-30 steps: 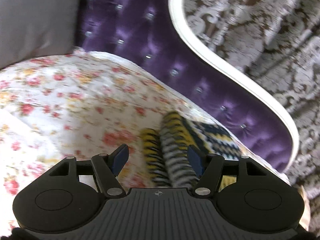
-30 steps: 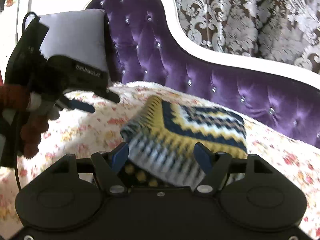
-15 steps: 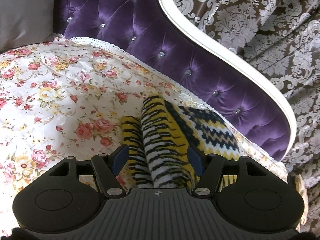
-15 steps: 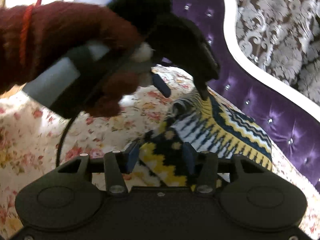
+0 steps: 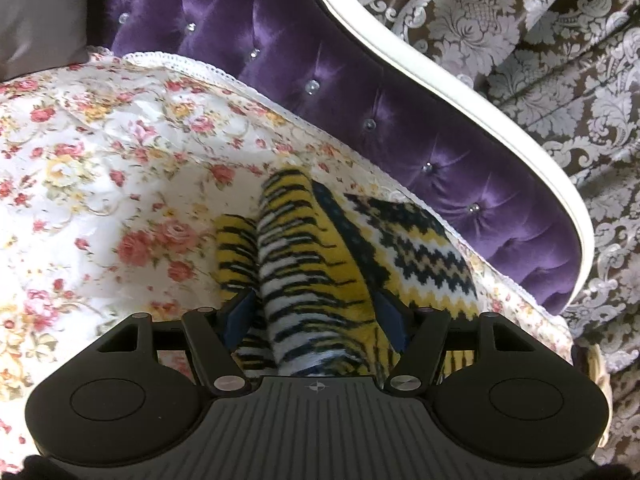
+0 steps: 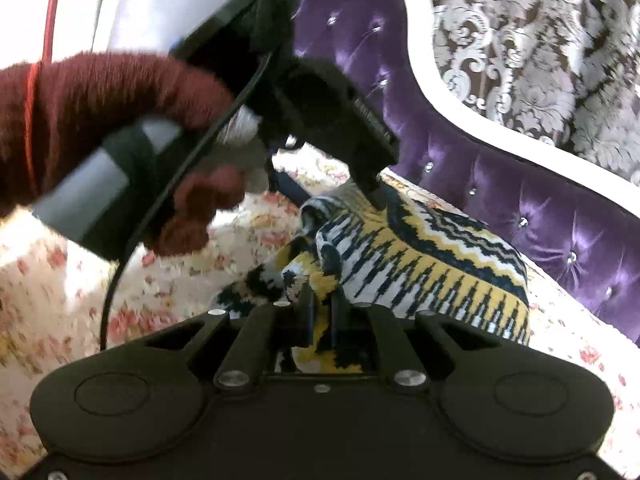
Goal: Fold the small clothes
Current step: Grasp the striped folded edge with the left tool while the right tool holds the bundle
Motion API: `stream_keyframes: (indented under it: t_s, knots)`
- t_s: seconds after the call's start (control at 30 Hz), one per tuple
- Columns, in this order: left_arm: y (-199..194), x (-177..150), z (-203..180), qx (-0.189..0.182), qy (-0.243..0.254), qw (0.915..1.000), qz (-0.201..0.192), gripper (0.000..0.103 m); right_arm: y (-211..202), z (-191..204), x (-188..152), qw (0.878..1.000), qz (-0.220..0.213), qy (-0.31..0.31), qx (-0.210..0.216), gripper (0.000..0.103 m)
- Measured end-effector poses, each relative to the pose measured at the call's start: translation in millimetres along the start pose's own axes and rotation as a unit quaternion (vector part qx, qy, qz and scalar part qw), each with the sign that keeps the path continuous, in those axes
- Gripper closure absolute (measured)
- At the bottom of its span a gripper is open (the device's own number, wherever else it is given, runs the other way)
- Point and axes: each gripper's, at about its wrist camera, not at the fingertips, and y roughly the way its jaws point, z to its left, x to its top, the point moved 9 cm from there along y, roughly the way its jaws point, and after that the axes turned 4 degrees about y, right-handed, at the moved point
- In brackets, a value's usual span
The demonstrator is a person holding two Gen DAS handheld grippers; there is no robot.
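Listing: floral bedspread [image 5: 120, 168] under purple headboard [image 5: 360, 92]; knit garment [image 6: 420, 264] part-folded on it, soft, thick, light, best pinched at edges; right gripper [image 6: 322, 312] jaws just closed on its near fold; left gripper [image 5: 316, 316] jaws wide, straddling the roll.

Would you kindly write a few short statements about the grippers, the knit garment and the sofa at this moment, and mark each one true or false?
1. The right gripper is shut on the knit garment. True; its jaws have just closed on a fold at the near edge.
2. The left gripper is fully shut. False; its jaws stand apart, with a striped fold between them.
3. The garment lies on a floral cover. True.
4. The sofa back is green leather. False; it is purple tufted fabric with a white frame.
5. The hand holding the left gripper is bare. False; it wears a dark red knit glove.
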Motion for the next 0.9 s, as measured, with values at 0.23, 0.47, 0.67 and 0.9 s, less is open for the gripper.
stream_keyframes:
  t_s: [0.23,0.47,0.67,0.9]
  knots:
    - [-6,6,-21,0.009,0.049,0.9977,-0.046,0.079,-10,-11,7,0.998,-0.017,0.054,0.021,0.090]
    - [-45,6,-24,-0.012,0.078,0.9937,-0.079,0.080,-34,-11,25,0.992,-0.041,0.101,0.065,0.090]
    - [-28,-2,27,0.079,0.029,0.9960,-0.031,0.080,-2,13,1,0.992,0.015,0.088,0.087,0.090]
    - [-51,21,-1,0.090,0.099,0.9844,-0.115,0.066,17,26,-10,0.993,0.047,0.057,0.092,0.086]
